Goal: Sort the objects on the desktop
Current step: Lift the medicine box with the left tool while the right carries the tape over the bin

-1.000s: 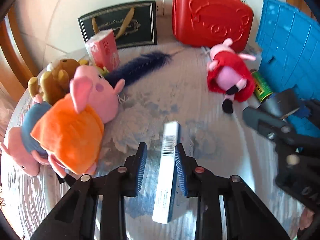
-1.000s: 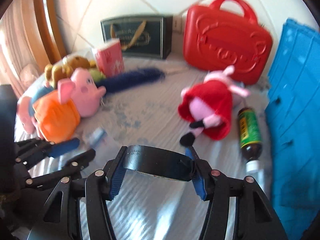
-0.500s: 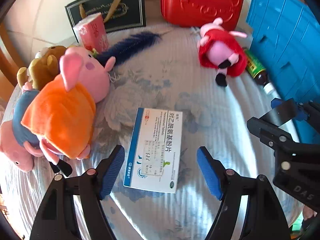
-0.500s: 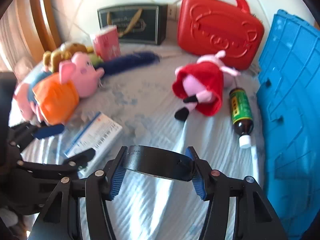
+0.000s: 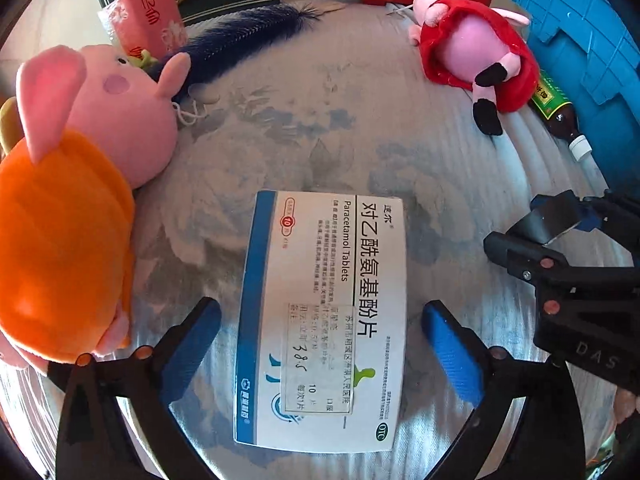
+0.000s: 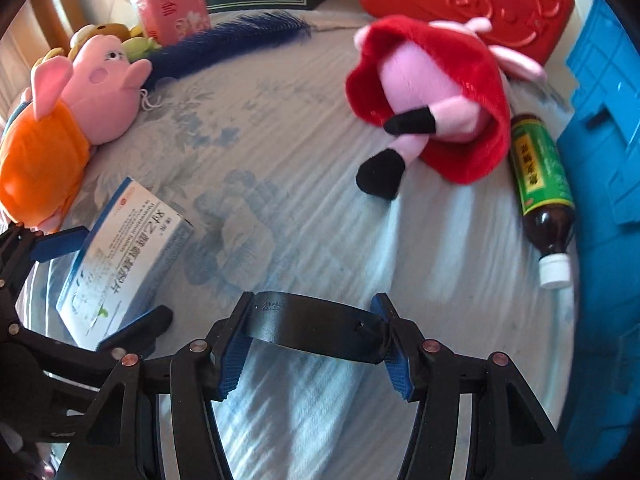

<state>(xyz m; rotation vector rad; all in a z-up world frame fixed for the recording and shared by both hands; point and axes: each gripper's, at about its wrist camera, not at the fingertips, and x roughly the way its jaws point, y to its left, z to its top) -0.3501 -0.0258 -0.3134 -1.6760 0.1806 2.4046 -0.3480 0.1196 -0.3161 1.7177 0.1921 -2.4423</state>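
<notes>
Released a moment ago, the box [image 5: 320, 320] now lies flat on the desk [image 5: 320, 128] between my wide-open left fingers [image 5: 192, 344]. Right fingers [image 6: 394, 360] clamp a black band [image 6: 316, 328]; I should lower it gently, clear of the box.

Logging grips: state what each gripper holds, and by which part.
Left gripper: nothing; jaws open astride the paracetamol box. Right gripper: black curved band, clamped by its two ends.
</notes>
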